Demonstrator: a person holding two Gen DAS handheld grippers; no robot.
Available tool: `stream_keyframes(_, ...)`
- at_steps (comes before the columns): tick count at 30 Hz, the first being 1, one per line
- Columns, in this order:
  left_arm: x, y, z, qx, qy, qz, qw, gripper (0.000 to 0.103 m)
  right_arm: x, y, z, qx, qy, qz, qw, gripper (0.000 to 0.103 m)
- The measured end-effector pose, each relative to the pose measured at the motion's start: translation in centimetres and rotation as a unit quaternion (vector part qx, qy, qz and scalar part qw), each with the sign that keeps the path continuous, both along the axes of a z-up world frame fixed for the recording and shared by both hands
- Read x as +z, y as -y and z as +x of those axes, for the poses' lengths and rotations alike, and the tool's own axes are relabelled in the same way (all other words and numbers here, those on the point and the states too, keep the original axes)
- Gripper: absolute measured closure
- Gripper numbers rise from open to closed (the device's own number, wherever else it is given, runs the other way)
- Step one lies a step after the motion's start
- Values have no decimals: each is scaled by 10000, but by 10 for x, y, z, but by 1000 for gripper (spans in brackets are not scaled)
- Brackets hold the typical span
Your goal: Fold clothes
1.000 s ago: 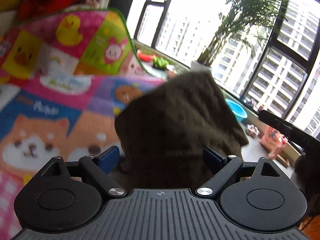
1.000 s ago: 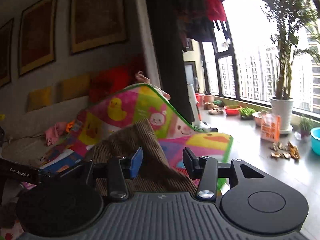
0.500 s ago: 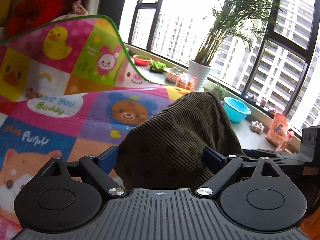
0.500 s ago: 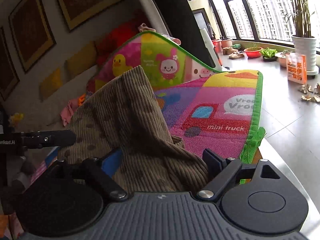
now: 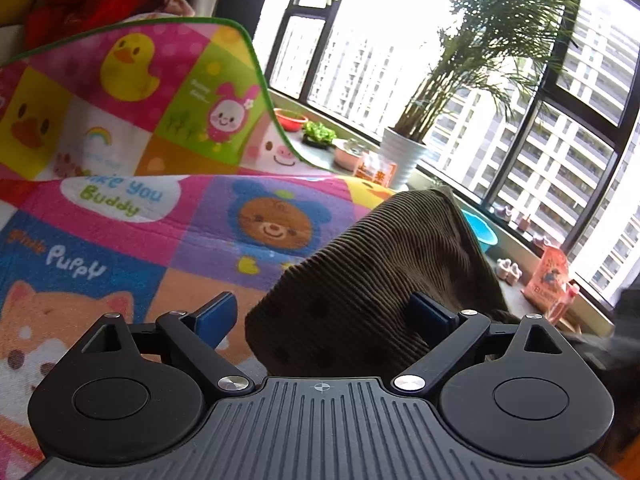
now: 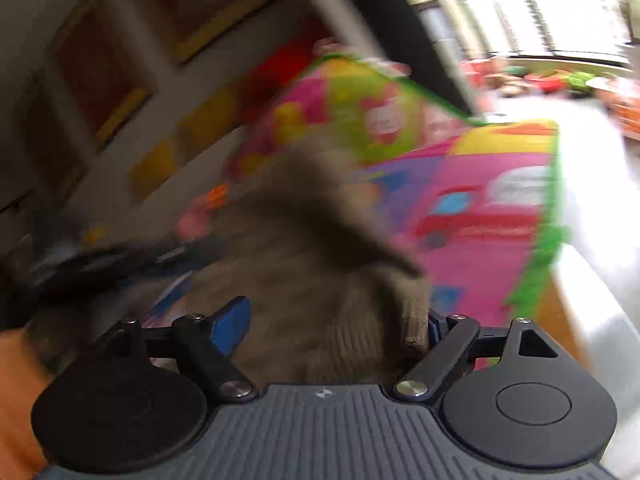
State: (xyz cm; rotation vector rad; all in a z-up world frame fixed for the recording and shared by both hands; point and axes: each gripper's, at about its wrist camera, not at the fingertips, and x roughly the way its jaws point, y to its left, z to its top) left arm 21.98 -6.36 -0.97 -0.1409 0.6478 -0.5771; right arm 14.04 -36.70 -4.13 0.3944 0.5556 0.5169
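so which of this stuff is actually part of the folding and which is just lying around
In the job:
brown corduroy garment
left claw, open around it
right claw, also open
cartoon play mat underneath

Just lying about:
potted palm
blue basin
red bowl
orange packet

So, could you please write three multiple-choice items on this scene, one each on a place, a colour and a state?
1. Where does the potted palm stand?
A. by the window
B. on the play mat
C. on the sofa

2. What colour is the corduroy garment?
A. red
B. brown
C. white

3. How do the left gripper jaws stand?
A. shut tight on nothing
B. spread wide, the garment between them
C. out of view

Key: A, its white pot sits beside the glass; B, the ribbed cloth is dark brown; B, the blue pads sit far apart.
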Motion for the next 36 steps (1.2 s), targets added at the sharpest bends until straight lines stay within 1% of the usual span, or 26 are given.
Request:
stream_keyframes(2,-1,8,5,-120,-9,-28,9999,7,8,-13,-20,246,238,-171,9993,19)
stream_keyframes(4,-3,23,7,-365,29,61,9993,7,10,-16,-33,326,279,-264,9987,19)
stream_keyframes(5,-6,32,7,-489,95,195,9986,7,10,-16,-37,307,233,-341,9987,19)
stream_keyframes(7,-12,49,3,-628,386,668,9950,6,7,-16,-41,116,66,-697,9975,19)
stream_keyframes(8,-14,53,1,-645,485,801,9935,6,5,-16,-41,-13,-32,-908,9959,19)
stream_keyframes(9,-15,54,0,-632,533,838,9930,6,4,-15,-42,-141,-129,-1104,9937,19)
stream_keyframes(10,-14,51,-2,-588,521,799,9937,6,4,-12,-46,-255,-202,-1213,9921,19)
stream_keyframes(12,-7,36,-10,-399,455,568,9966,7,11,-3,-53,-416,-150,-1185,9920,19)
stream_keyframes(14,0,20,-21,-242,435,352,9981,7,24,5,-55,-578,99,-1054,9927,13)
stream_keyframes(15,3,13,-30,-229,466,275,9983,6,30,7,-53,-624,252,-954,9932,5)
stream_keyframes(16,5,6,-38,-215,497,197,9983,6,35,9,-50,-670,405,-853,9933,0)
stream_keyframes(17,6,3,-45,-275,501,148,9983,6,41,11,-46,-710,553,-772,9929,0)
stream_keyframes(18,6,4,-51,-395,480,124,9980,5,48,7,-38,-723,673,-799,9919,0)
stream_keyframes(19,6,5,-57,-516,460,99,9976,5,55,0,-28,-732,787,-909,9900,0)
stream_keyframes(21,4,9,-68,-759,407,59,9963,4,67,-21,2,-746,998,-1283,9839,0)
stream_keyframes(23,-1,21,-72,-960,308,91,9949,4,76,-47,38,-616,1060,-1675,9782,0)
stream_keyframes(25,-4,31,-75,-993,372,256,9940,3,80,-72,71,-471,948,-2174,9703,0)
stream_keyframes(26,-4,34,-77,-995,417,335,9936,3,80,-86,89,-405,862,-2489,9638,0)
stream_keyframes(27,-3,33,-77,-1001,436,362,9934,2,75,-98,104,-330,700,-2917,9534,0)
stream_keyframes(29,-1,25,-79,-969,428,287,9940,2,46,-105,130,-284,296,-3496,9360,0)
stream_keyframes(30,0,20,-79,-946,421,241,9943,2,33,-106,142,-284,100,-3694,9288,0)
stream_keyframes(32,1,10,-79,-868,390,158,9953,2,21,-82,144,-503,-227,-3272,9433,0)
stream_keyframes(33,0,5,-77,-786,350,129,9962,1,15,-70,144,-621,-368,-3080,9486,0)
stream_keyframes(36,-5,-4,-64,-496,125,-39,9987,1,11,-52,123,-1040,-343,-2926,9500,0)
